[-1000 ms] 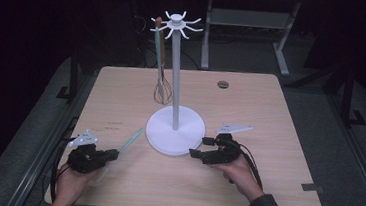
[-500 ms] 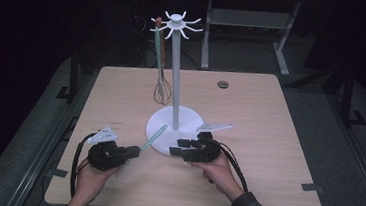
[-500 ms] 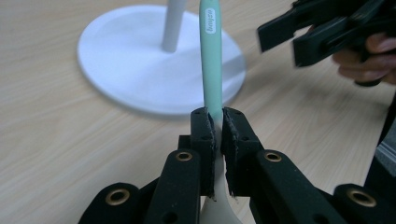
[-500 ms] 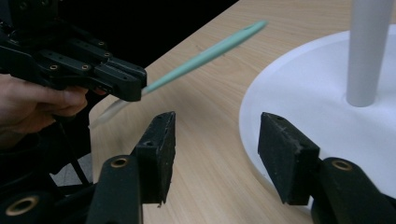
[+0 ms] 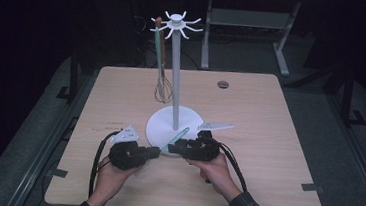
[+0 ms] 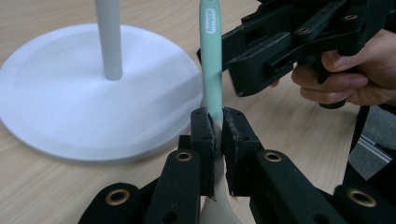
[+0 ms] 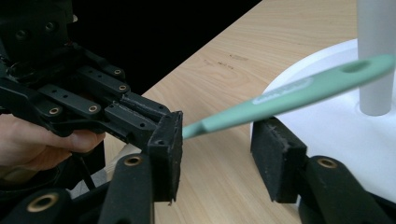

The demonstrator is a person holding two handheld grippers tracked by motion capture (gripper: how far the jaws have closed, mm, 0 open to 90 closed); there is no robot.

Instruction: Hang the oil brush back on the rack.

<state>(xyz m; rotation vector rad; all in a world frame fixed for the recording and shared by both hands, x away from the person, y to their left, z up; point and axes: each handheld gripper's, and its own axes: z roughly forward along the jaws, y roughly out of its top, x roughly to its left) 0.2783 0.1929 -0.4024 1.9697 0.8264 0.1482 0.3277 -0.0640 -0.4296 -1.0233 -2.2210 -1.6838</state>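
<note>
Slim mint-green spatula [image 6: 210, 60] with pale blade end, white lettering on handle, hanging hole near tip, tilted above table, handle over white stand base [image 6: 70, 93]

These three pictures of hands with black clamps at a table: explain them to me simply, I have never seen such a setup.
A person sits at a wooden table and holds a hand-operated clamp tool in each hand. The high view looks down from above. The other two pictures come from small cameras mounted on each tool, looking along its two black jaws.

On the table stands a white rack: a round base, a pole, hooks on top. A whisk hangs from one hook.

The left gripper is shut on a mint-green utensil handle. The right gripper has the handle passing between its jaws. They have just been closing, but a gap remains on both sides, so it does not grip yet. It looks like a handover between the two tools.
</note>
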